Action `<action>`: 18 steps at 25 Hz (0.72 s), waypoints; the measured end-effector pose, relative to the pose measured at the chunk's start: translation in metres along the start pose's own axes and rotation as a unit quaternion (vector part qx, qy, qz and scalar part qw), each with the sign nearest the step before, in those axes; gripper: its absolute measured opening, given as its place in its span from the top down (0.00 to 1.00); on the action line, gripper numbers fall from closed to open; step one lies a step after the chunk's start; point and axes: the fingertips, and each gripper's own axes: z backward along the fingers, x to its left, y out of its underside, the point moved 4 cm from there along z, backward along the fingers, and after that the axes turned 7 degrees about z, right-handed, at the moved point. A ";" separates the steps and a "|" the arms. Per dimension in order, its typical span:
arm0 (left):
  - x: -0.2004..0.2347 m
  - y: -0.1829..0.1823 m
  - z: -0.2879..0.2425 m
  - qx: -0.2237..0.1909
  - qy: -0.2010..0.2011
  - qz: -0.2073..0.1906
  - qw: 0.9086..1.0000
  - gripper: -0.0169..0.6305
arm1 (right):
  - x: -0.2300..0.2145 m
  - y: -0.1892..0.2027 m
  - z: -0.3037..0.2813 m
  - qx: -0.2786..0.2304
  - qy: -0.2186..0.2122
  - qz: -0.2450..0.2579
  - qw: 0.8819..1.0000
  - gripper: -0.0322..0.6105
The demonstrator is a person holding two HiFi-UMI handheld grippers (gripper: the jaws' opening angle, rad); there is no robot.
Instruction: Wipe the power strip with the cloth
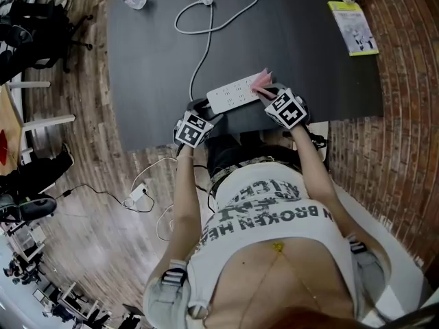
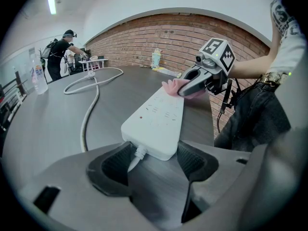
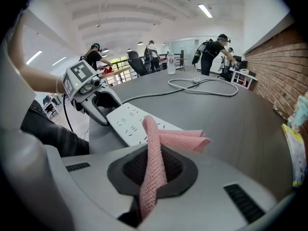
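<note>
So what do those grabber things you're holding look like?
The left gripper and right gripper are both chunky grey plastic, with black ribbed pads inside the jaws. Each one carries a white cube covered in black square markers, and a thin black cable hangs from the right one. The person wears a white short-sleeved T-shirt with dark lettering.

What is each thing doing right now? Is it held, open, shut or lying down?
power strip: flat on the table, cable end between left jaws
cloth: pinched, its end resting on the strip
left gripper: shut on power strip
right gripper: shut on cloth
water bottle: upright
</note>
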 end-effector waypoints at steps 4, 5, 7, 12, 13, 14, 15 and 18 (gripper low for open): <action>-0.001 0.000 0.000 0.000 -0.002 0.000 1.000 0.53 | -0.001 0.004 0.000 -0.003 0.009 -0.002 1.000 0.93; -0.001 0.000 0.000 0.000 -0.001 -0.001 1.000 0.53 | -0.001 0.004 0.000 -0.003 0.010 -0.003 1.000 0.93; 0.000 0.001 0.000 0.001 -0.001 -0.002 1.000 0.53 | 0.000 0.002 0.001 -0.006 0.008 -0.007 1.000 0.92; -0.001 0.000 -0.001 -0.003 -0.002 -0.001 1.000 0.53 | -0.002 0.006 0.004 -0.002 0.016 -0.012 1.000 0.92; -0.002 0.000 0.000 -0.001 -0.003 -0.001 1.000 0.53 | -0.004 0.008 0.005 0.002 0.020 -0.012 1.000 0.93; -0.002 0.000 0.000 0.001 -0.003 -0.001 1.000 0.53 | -0.006 0.010 0.006 0.005 0.024 -0.014 1.000 0.92; -0.002 0.000 0.000 0.002 -0.004 -0.001 1.000 0.53 | -0.008 0.012 0.007 0.007 0.027 -0.019 0.999 0.93; -0.001 0.001 -0.001 -0.001 -0.002 -0.003 1.000 0.53 | -0.013 0.014 0.011 0.012 0.033 -0.035 0.999 0.93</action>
